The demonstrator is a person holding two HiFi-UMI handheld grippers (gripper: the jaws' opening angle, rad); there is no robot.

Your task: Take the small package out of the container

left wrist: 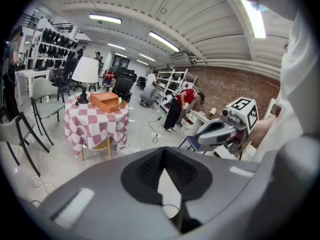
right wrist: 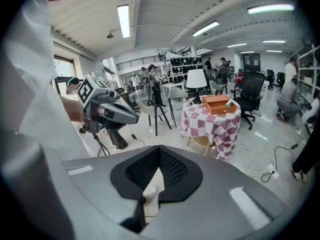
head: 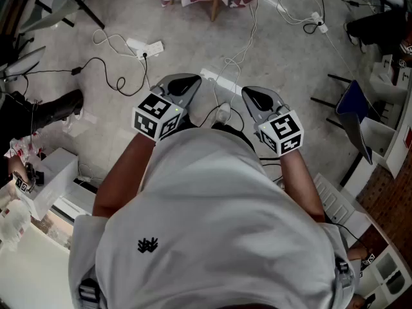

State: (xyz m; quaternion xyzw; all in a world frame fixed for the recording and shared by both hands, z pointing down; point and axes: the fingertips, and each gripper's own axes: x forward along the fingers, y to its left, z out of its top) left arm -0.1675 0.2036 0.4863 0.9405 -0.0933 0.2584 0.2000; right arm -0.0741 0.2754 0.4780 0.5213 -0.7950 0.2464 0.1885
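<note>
Seemingly open floor before table

White lamp stands on checkered table.

Container matt; tablecloth checked cloth; floor smooth concrete.

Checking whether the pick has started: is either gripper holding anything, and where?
Nothing is held. The left gripper and right gripper are both shut and empty; the box sits far off on the table.
</note>
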